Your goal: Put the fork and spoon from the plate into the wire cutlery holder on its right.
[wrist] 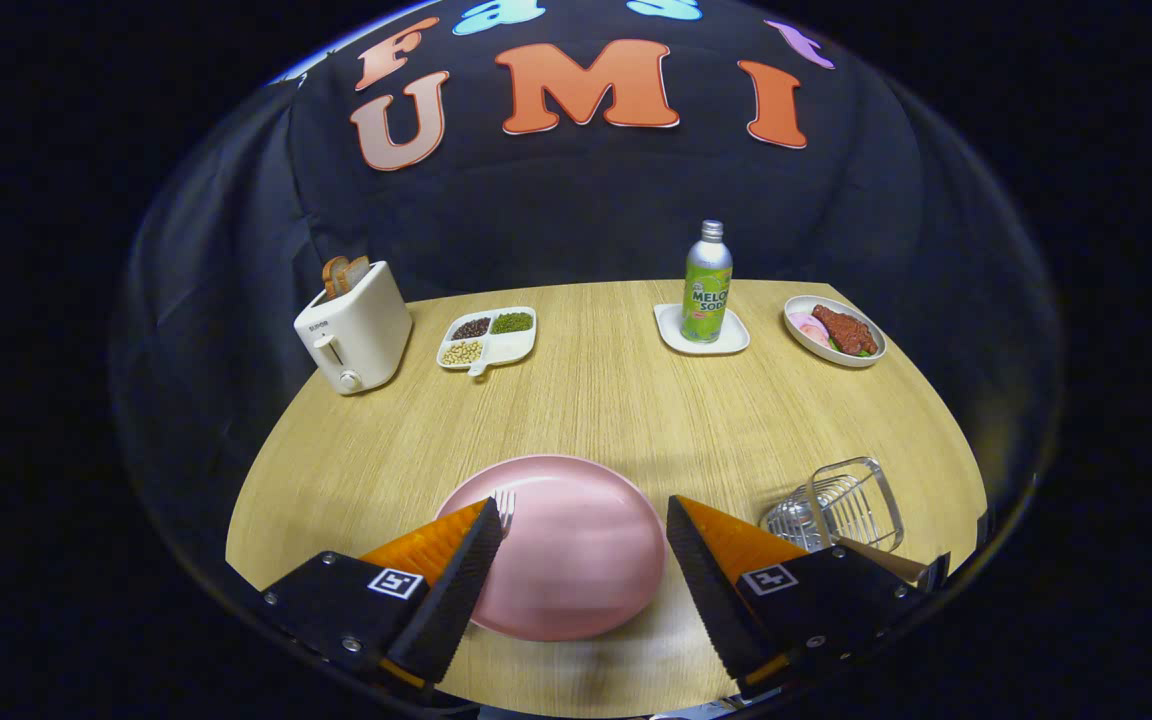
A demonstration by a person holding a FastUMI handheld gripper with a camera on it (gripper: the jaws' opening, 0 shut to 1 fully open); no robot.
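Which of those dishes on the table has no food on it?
The pink plate, between the open fingers; the others hold food or a bottle.

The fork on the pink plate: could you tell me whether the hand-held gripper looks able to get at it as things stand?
Probably yes. The hand-held gripper is open over the pink plate, and the fork has its tines showing beside one finger, which hides the rest; a small sideways shift seems needed.

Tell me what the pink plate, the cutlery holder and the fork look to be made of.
The pink plate, between the open claw fingers: smooth plastic or glazed ceramic, by its even colour and soft sheen; I cannot tell which. The cutlery holder, right of the plate: thin bare metal wire, bright and see-through. The fork: likely polished metal; its pale shiny tines peek past the left finger.
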